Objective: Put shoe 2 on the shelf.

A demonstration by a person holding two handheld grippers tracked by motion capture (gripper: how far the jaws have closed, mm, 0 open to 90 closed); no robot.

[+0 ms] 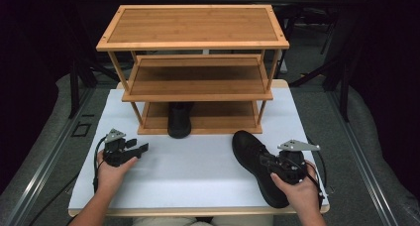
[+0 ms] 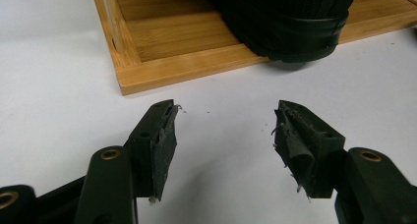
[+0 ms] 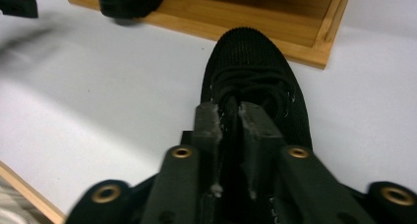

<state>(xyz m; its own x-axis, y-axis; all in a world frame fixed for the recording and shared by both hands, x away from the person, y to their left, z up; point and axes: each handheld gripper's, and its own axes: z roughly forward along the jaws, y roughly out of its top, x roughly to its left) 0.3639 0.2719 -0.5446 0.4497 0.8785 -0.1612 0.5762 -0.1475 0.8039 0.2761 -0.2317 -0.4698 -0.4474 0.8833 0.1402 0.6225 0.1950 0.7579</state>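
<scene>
Clamped on my right gripper (image 3: 230, 117), soft black knit lace-up shoe (image 3: 253, 81) flexes; I'd grip its firmer collar; left gripper (image 2: 226, 130) gapes empty.

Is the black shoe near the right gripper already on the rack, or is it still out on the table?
Out. The black shoe lies on the white table before the wooden rack, gripped at its collar by the right gripper.

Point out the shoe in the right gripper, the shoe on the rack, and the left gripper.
Held shoe (image 3: 255, 62): right gripper view, on its knit toe.
Racked shoe (image 1: 179, 121): high view, on its upper.
Left gripper (image 2: 226, 128): left gripper view, midway between its fingertips.
</scene>
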